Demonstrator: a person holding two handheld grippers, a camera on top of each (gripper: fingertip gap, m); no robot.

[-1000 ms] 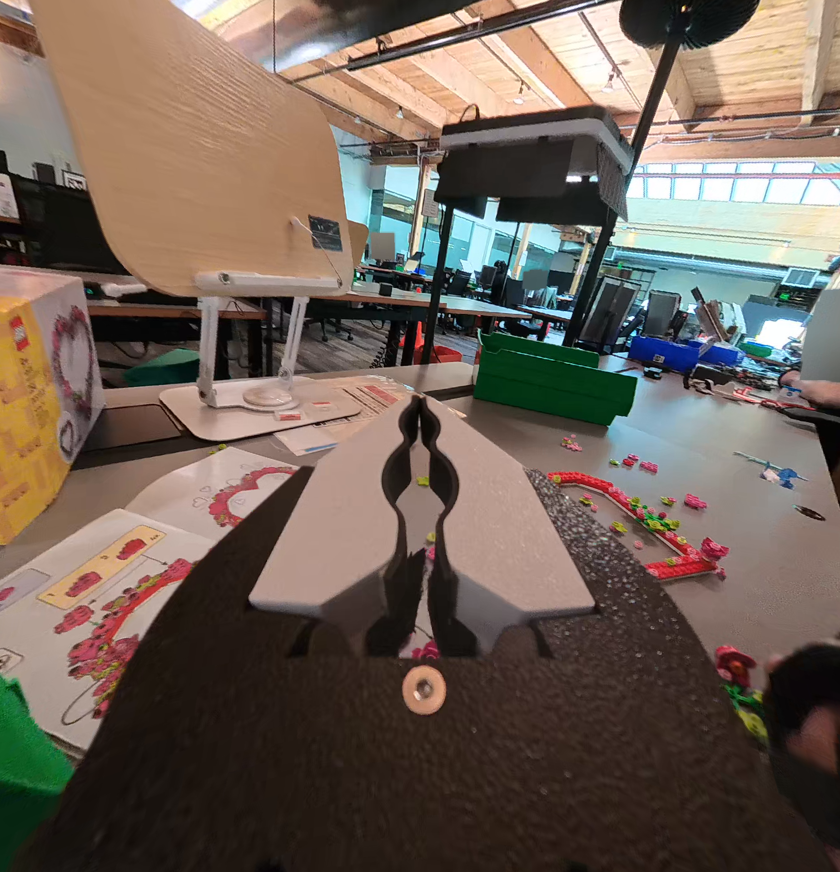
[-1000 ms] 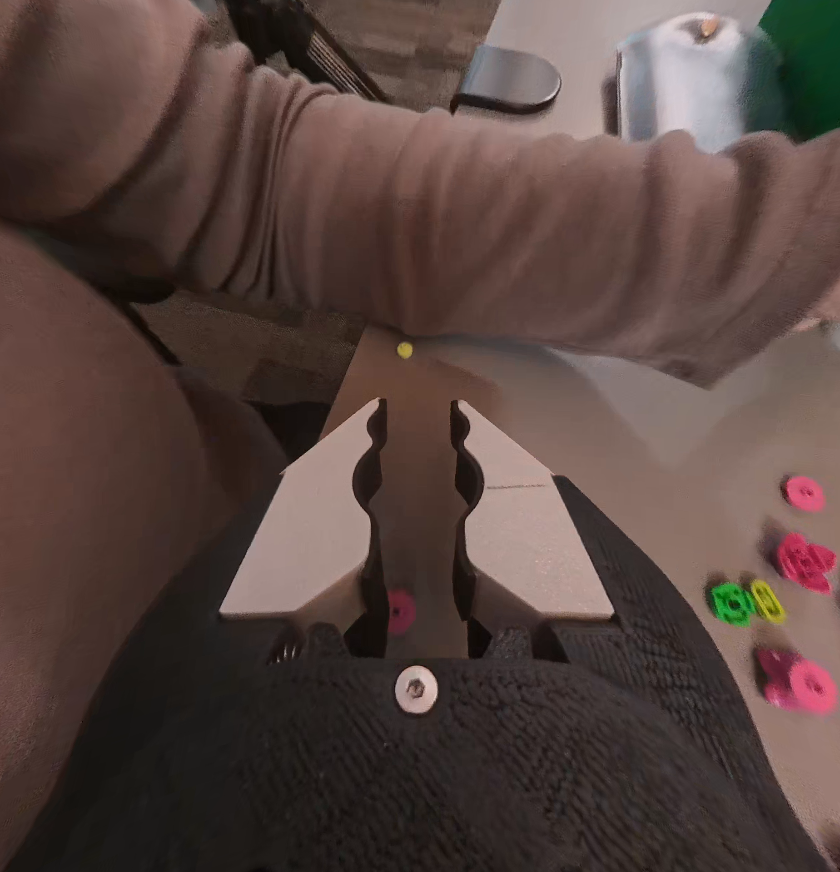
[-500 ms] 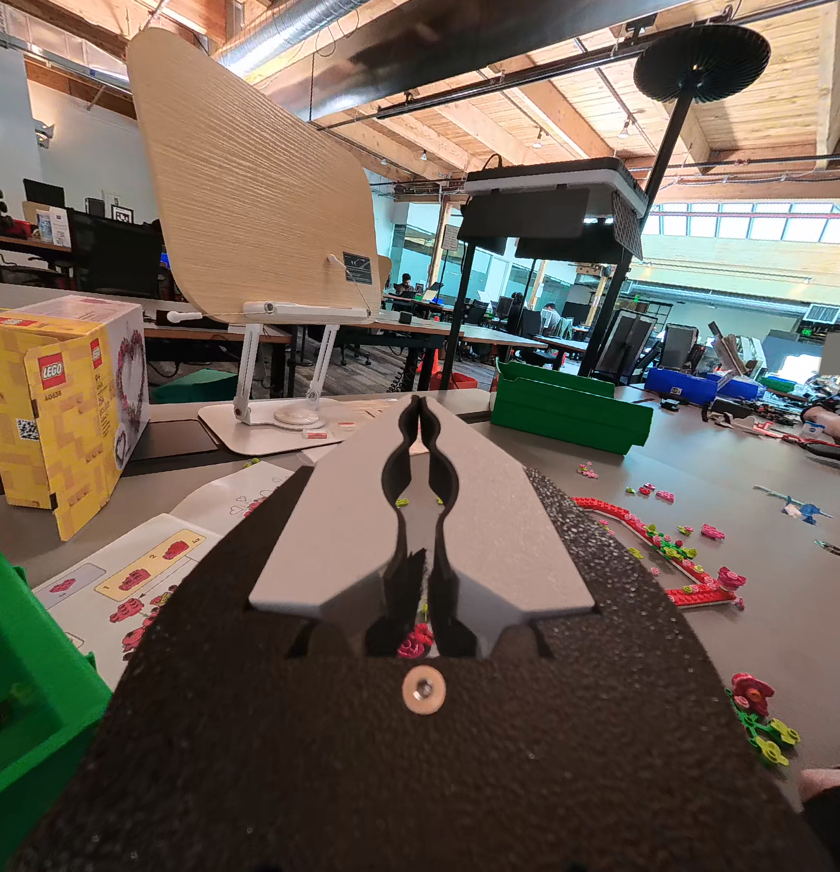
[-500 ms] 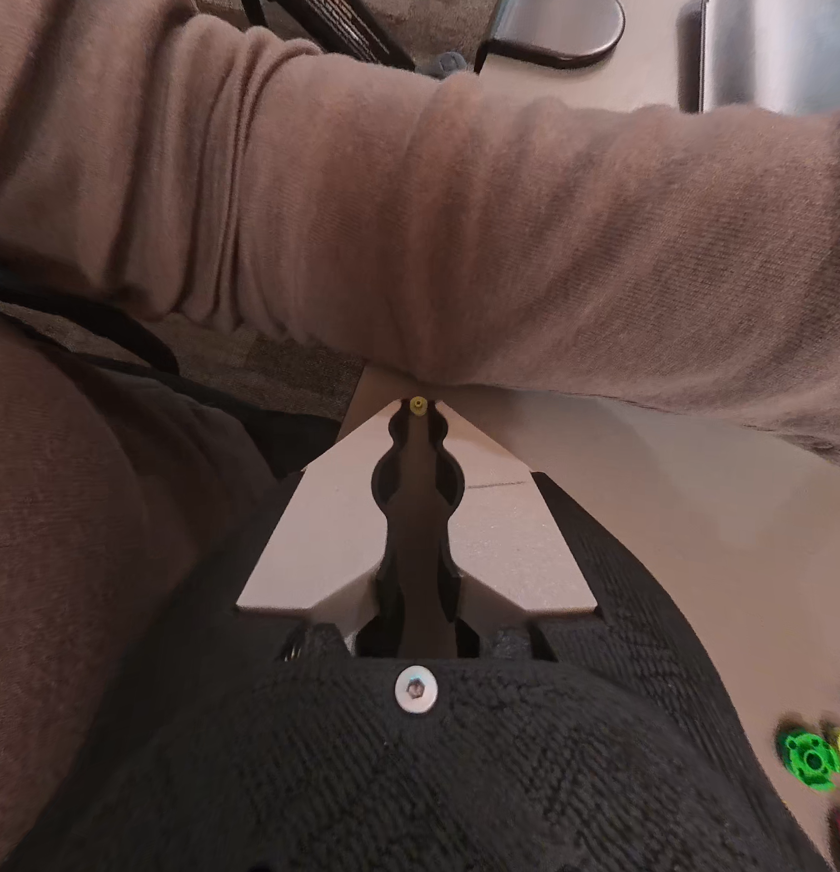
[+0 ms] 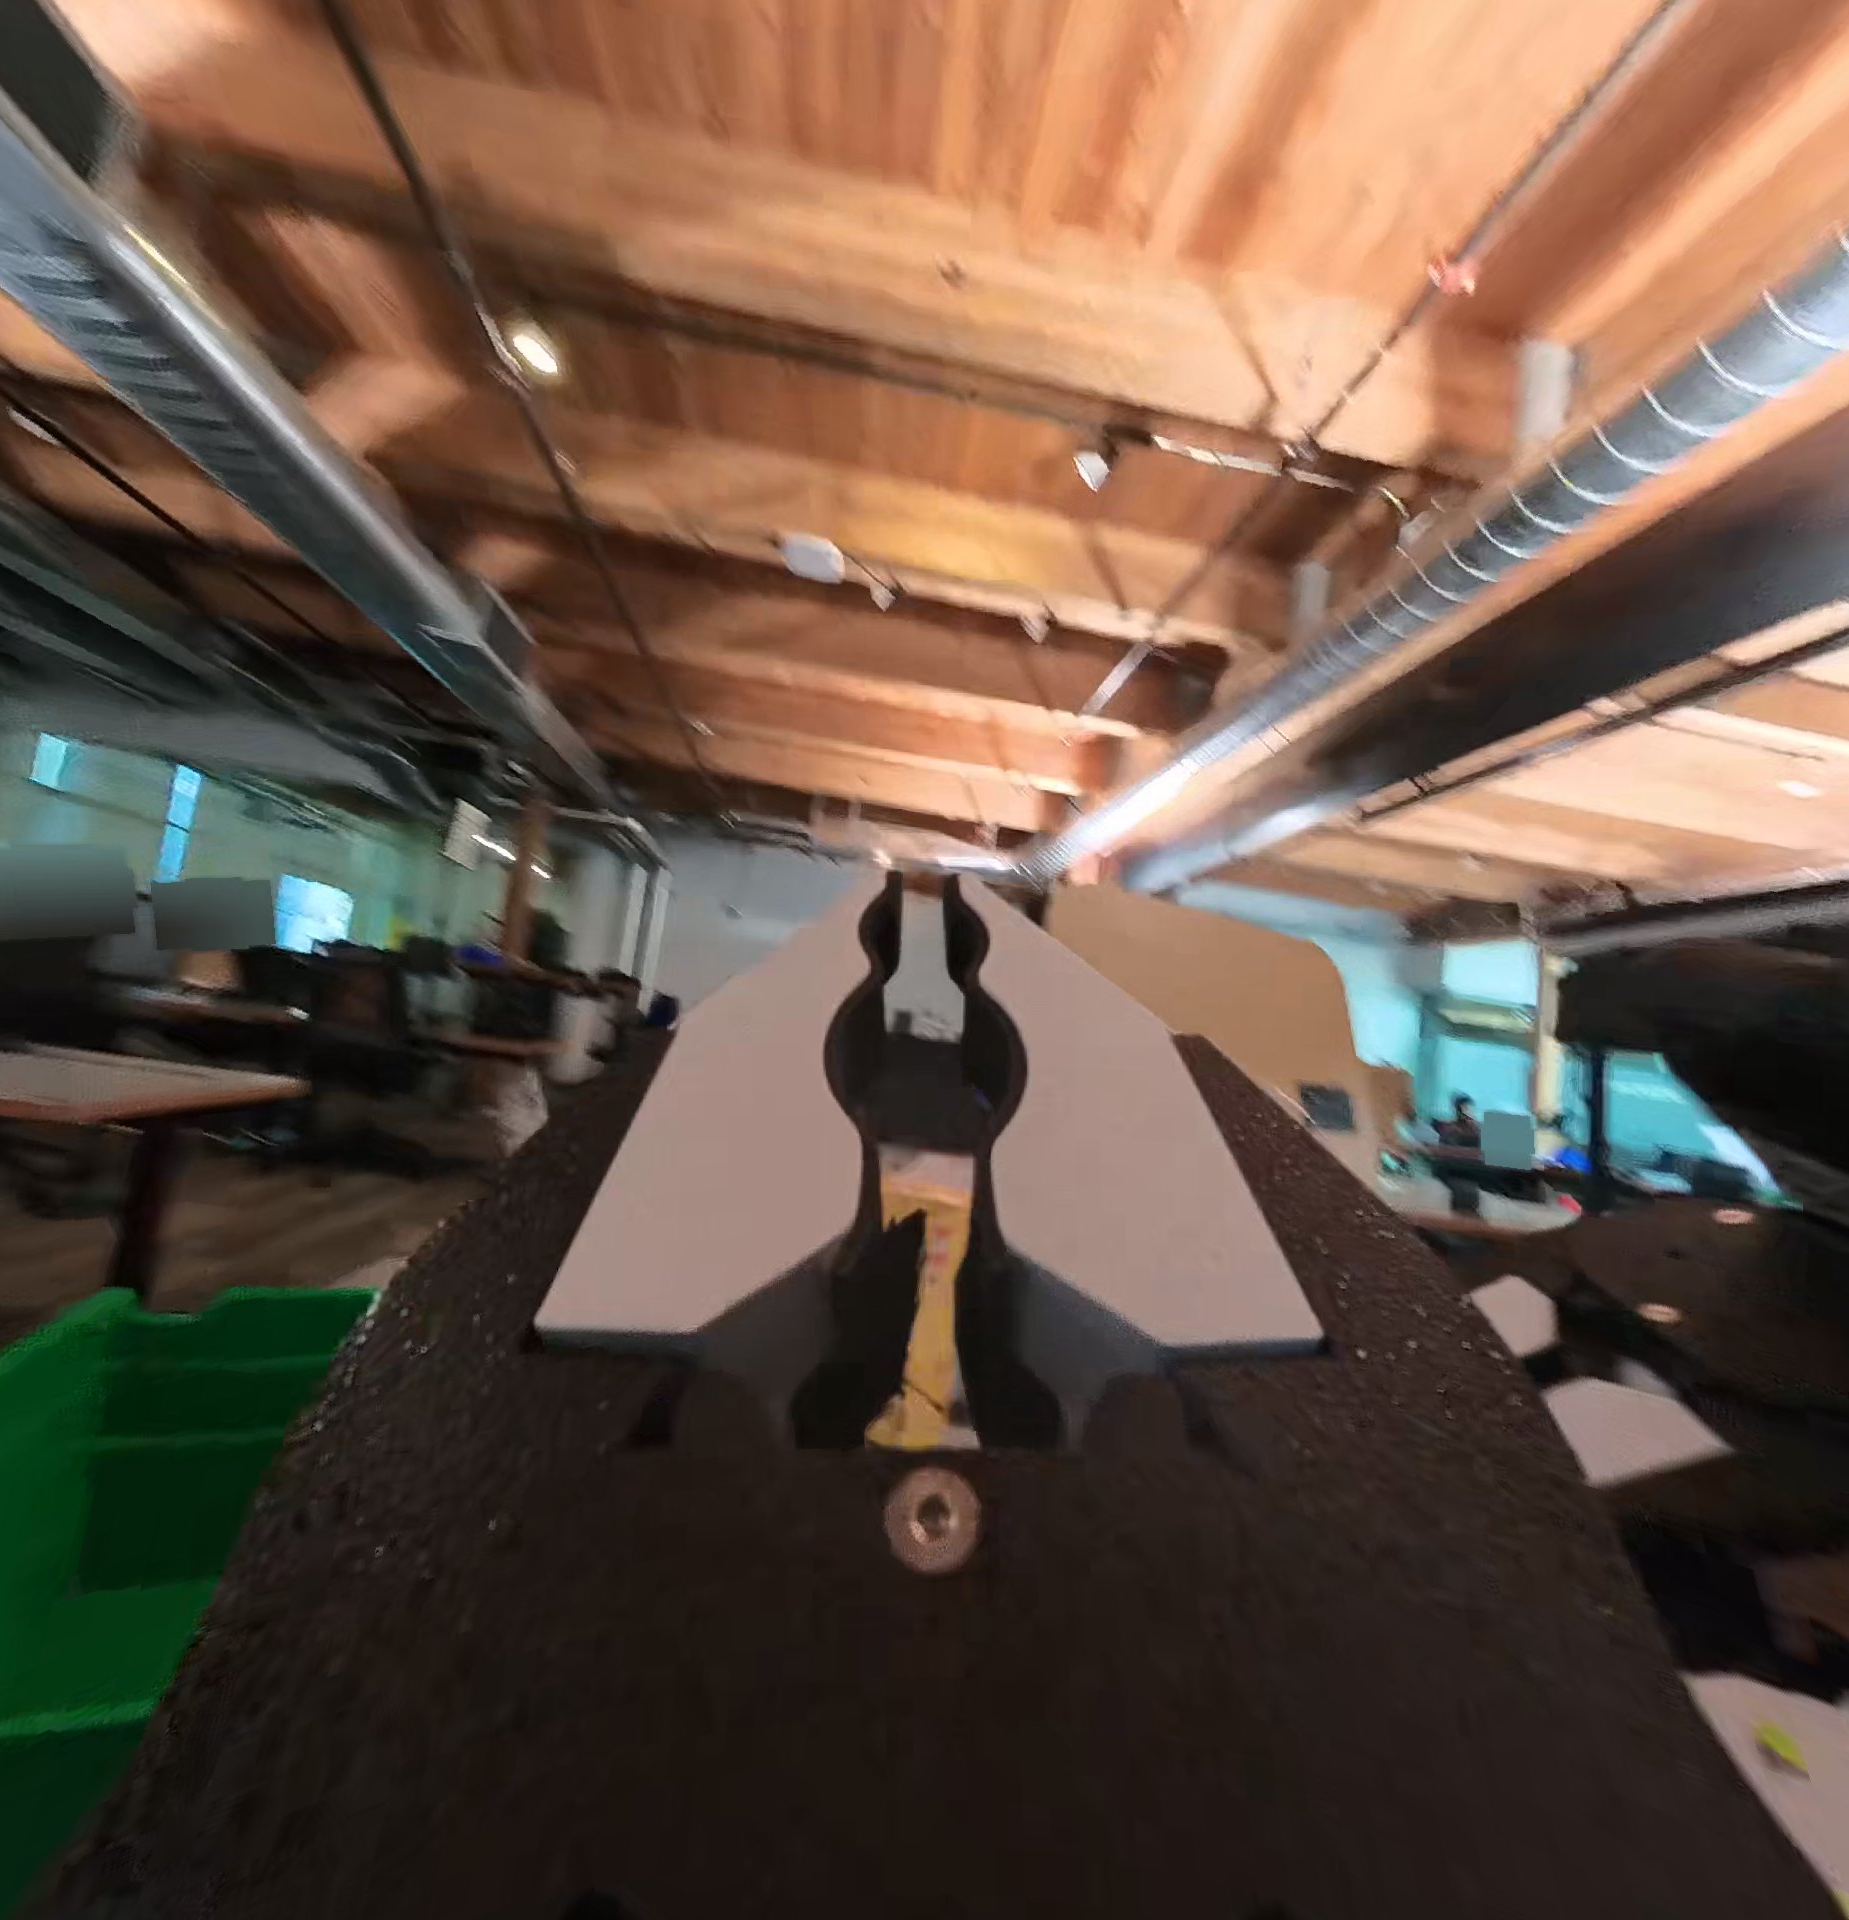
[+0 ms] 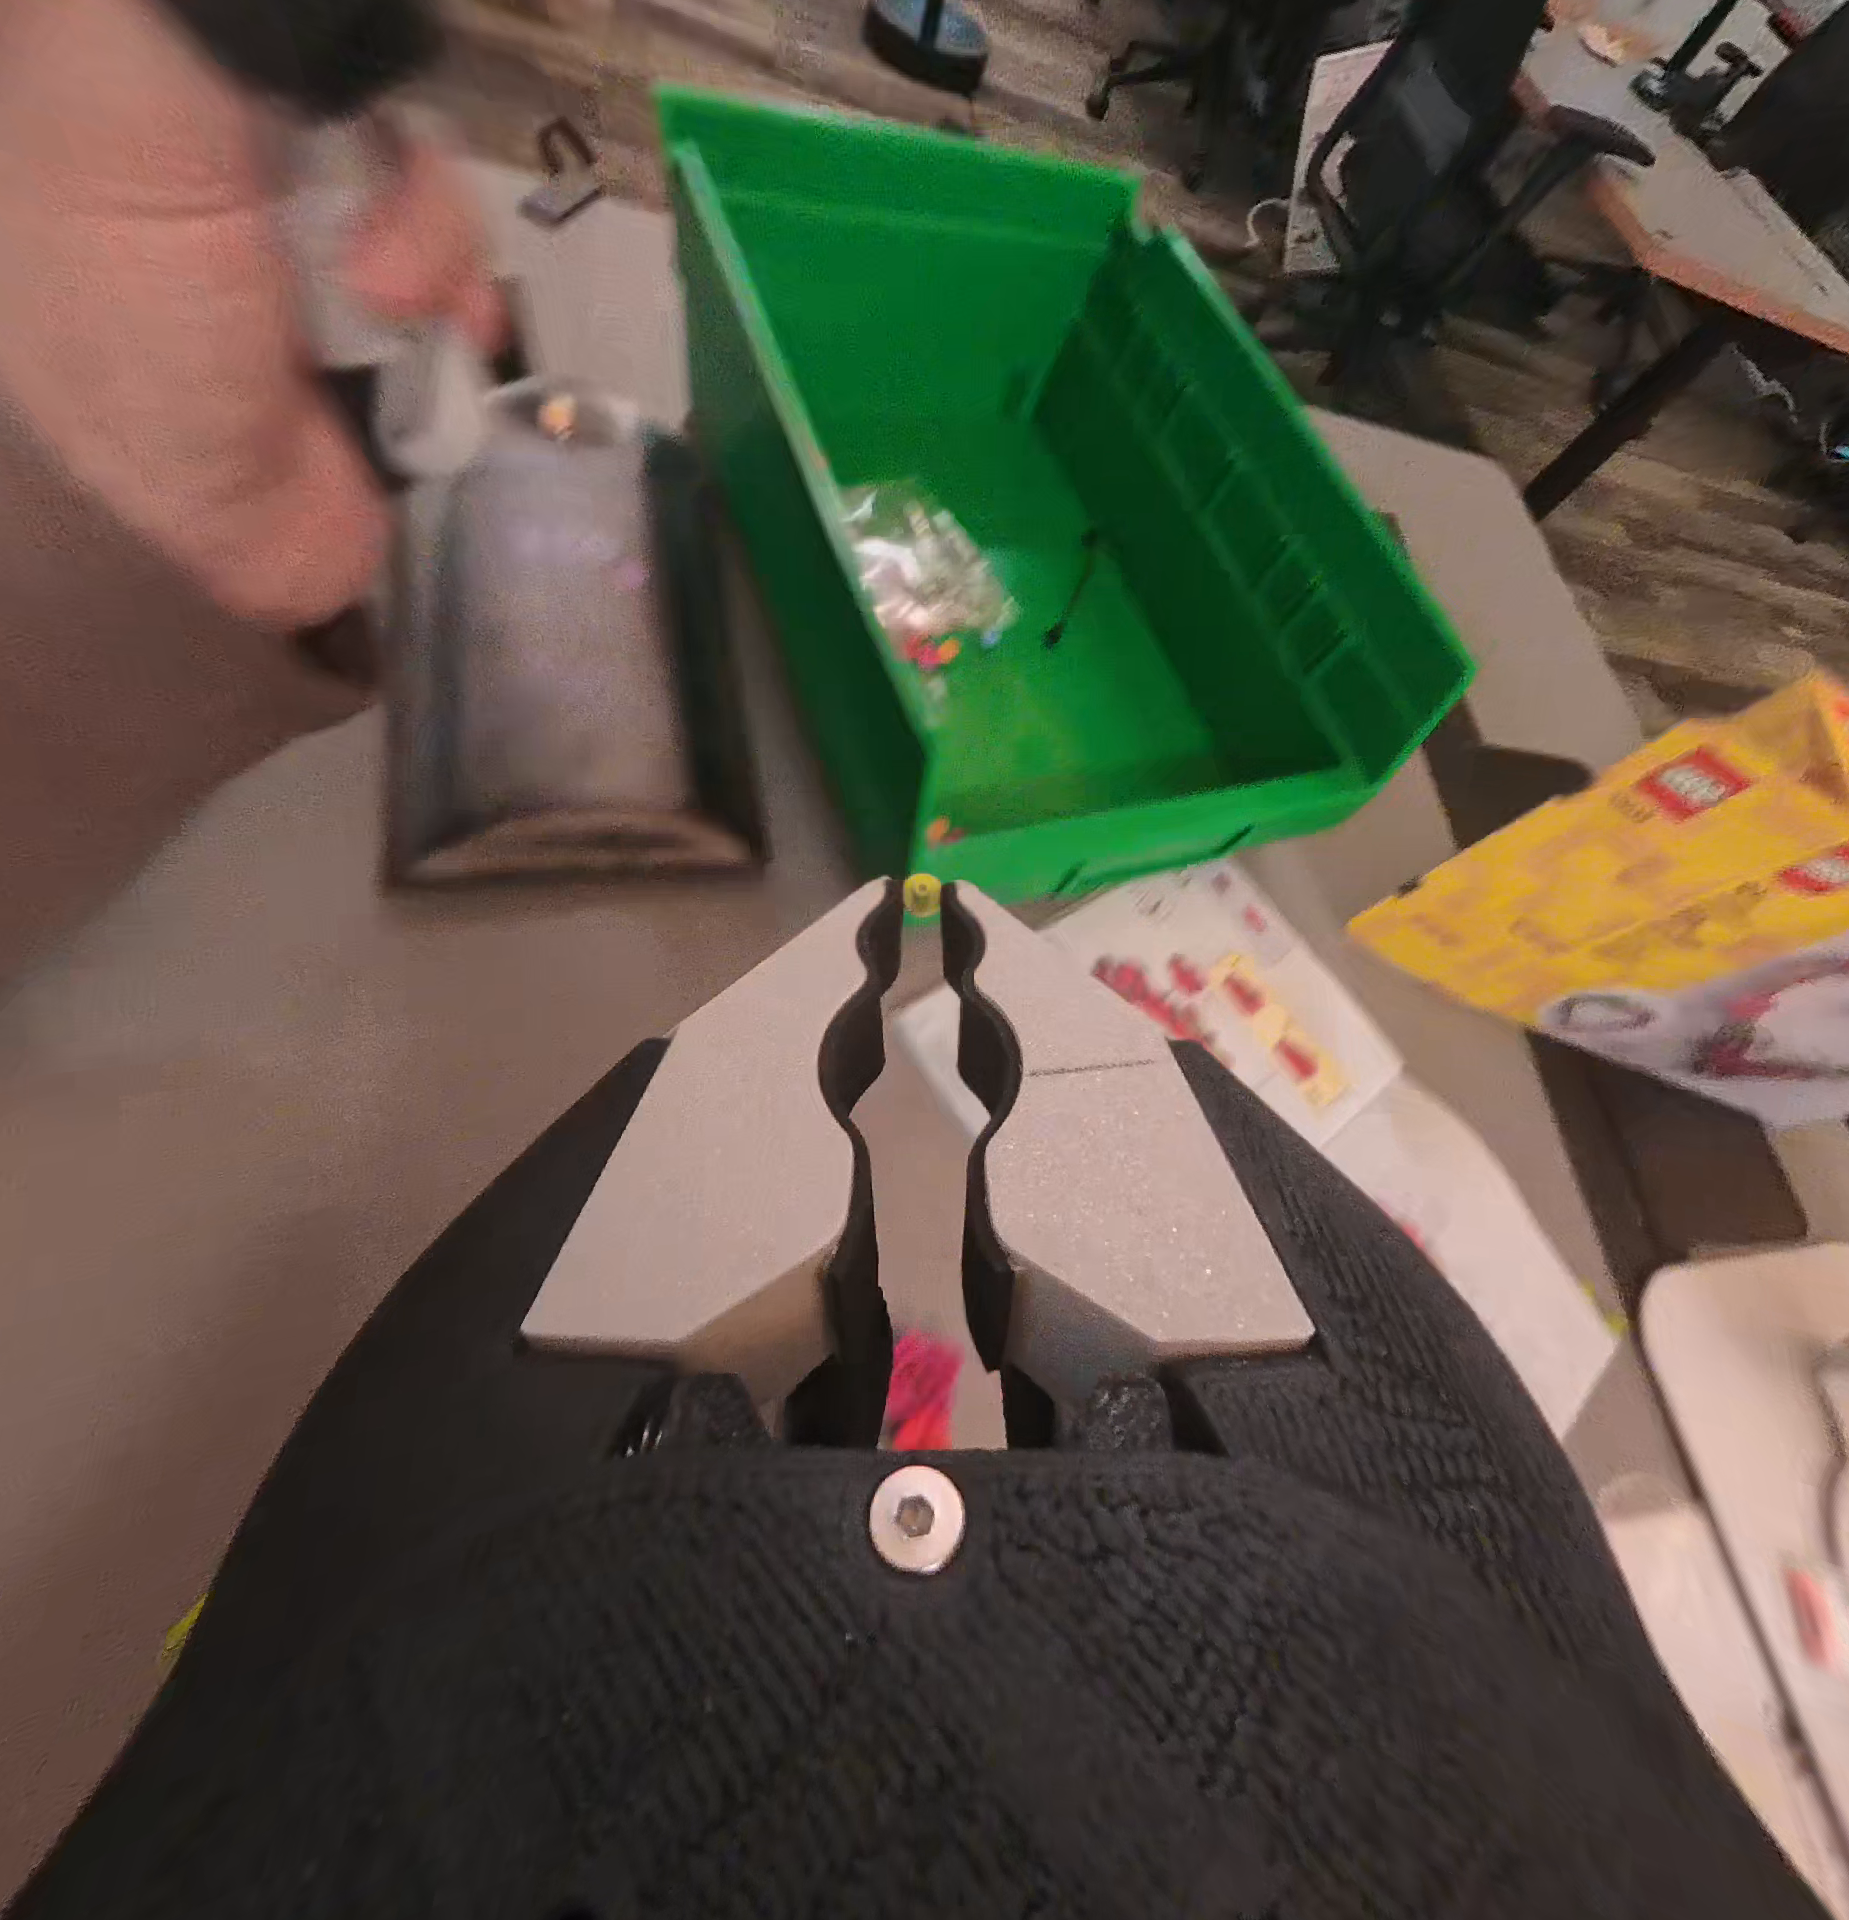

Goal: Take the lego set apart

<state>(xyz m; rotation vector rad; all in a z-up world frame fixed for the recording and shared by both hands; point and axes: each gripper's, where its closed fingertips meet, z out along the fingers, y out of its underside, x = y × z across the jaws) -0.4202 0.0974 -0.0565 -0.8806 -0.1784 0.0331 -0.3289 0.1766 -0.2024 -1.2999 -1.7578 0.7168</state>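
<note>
My right gripper (image 6: 920, 896) is shut on a small yellow lego piece (image 6: 920, 894), pinched at the very fingertips. It hovers just in front of the near wall of an open green bin (image 6: 1003, 343). A clear bag of pieces (image 6: 925, 566) lies in the bin. A pink piece (image 6: 920, 1392) shows on the table under the jaws. My left gripper (image 5: 921, 883) points up at the ceiling, blurred. Its jaws stand a narrow gap apart with nothing seen between them. The rest of the lego set is out of view.
A yellow lego box (image 6: 1678, 862) lies right of the bin, with an instruction booklet (image 6: 1242, 997) in front of it. A grey object (image 6: 546, 644) stands left of the bin, and a blurred hand (image 6: 151, 312) is at upper left. The green bin (image 5: 89, 1507) also shows in the left wrist view. One gripper's finger ends stand about 20 centimeters off the other's.
My right gripper shut on the yellow piece and swung with it from the table edge to the green bin. My left gripper tilted up towards the ceiling and its jaws parted slightly.
</note>
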